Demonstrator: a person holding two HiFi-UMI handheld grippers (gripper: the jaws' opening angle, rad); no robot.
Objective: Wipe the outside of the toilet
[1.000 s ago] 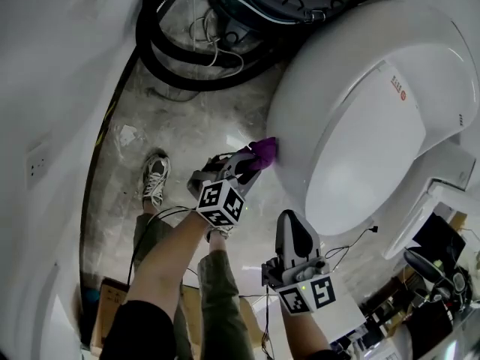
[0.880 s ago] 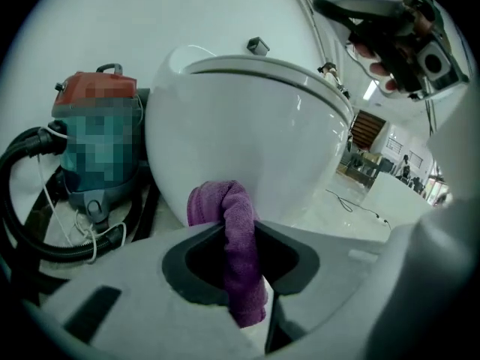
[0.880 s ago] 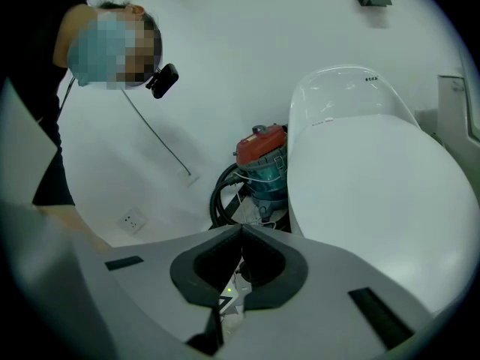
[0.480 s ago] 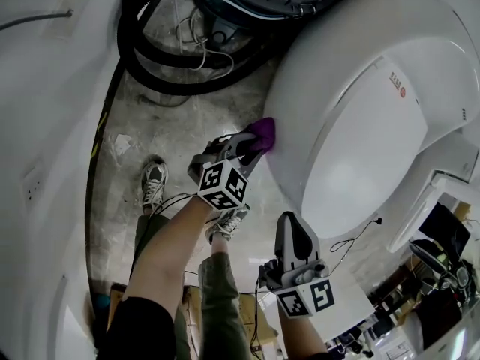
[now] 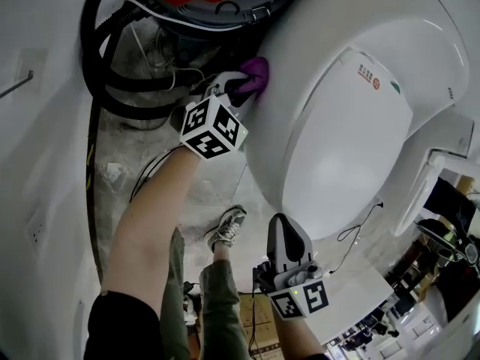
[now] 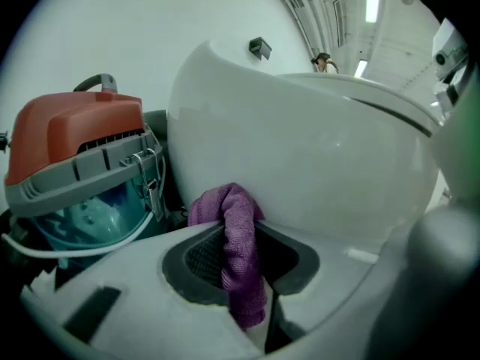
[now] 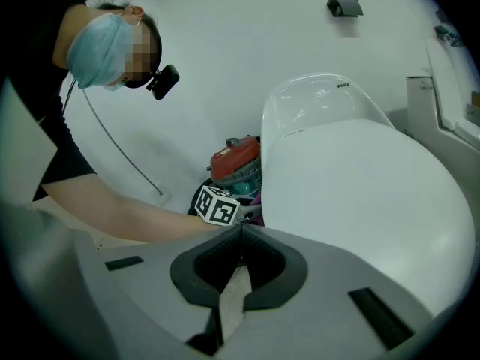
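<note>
The head view is looking steeply down from overhead, taking in the floor (image 5: pixel 150 156), the toilet (image 5: pixel 360 126) at right, the left tongs (image 5: pixel 241 87) farther off and the right tongs (image 5: pixel 283 223) nearer. The left gripper view is sitting very close to the toilet's outer side, facing along its jaws past the purple cloth (image 6: pixel 238 253) to the red vacuum cleaner (image 6: pixel 75 141). The right gripper view is hanging farther back, facing across the toilet toward the white wall (image 7: pixel 225 51); all three are sharing the toilet, cloth and vacuum.

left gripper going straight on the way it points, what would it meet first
Most likely the outer wall of the toilet: the purple cloth clamped in the left gripper already looks pressed against it.
</note>
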